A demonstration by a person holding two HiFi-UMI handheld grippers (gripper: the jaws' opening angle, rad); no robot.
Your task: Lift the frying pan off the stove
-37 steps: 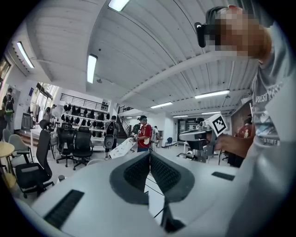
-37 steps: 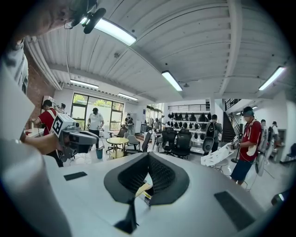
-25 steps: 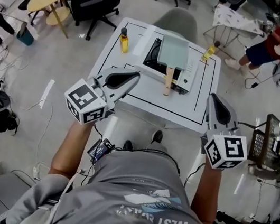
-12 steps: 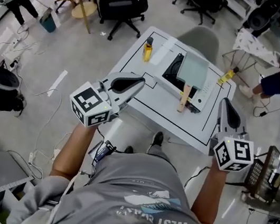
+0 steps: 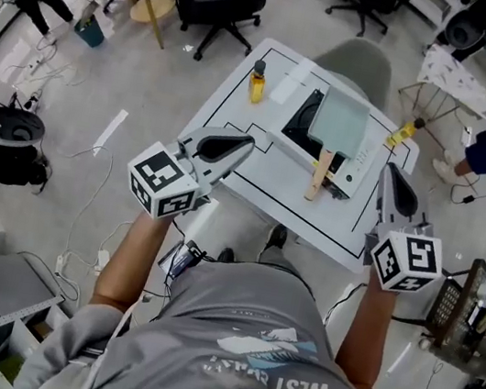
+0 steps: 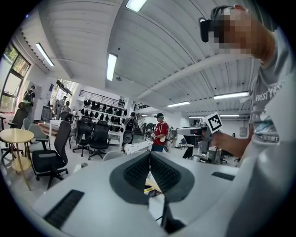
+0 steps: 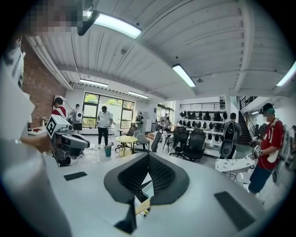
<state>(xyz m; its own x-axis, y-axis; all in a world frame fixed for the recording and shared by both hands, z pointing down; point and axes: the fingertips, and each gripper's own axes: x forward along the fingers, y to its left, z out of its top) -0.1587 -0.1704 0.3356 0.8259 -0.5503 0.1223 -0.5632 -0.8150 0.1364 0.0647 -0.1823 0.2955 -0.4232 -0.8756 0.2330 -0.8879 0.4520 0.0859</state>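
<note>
Overhead, left hand-held gripper (image 5: 250, 141) and right hand-held gripper (image 5: 389, 169), jaws together, empty; shirt (image 5: 270, 385) print "WEST".

Frying pan (image 5: 339, 122) on stove (image 5: 301, 127), upper centre of frame; stove on table (image 5: 259, 182); bottle (image 5: 257, 84) left of stove, second bottle (image 5: 405, 132) right.

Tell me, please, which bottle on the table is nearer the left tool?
The amber bottle with the dark cap, left of the stove; the yellow bottle stands beyond the stove, near the right tool.
</note>
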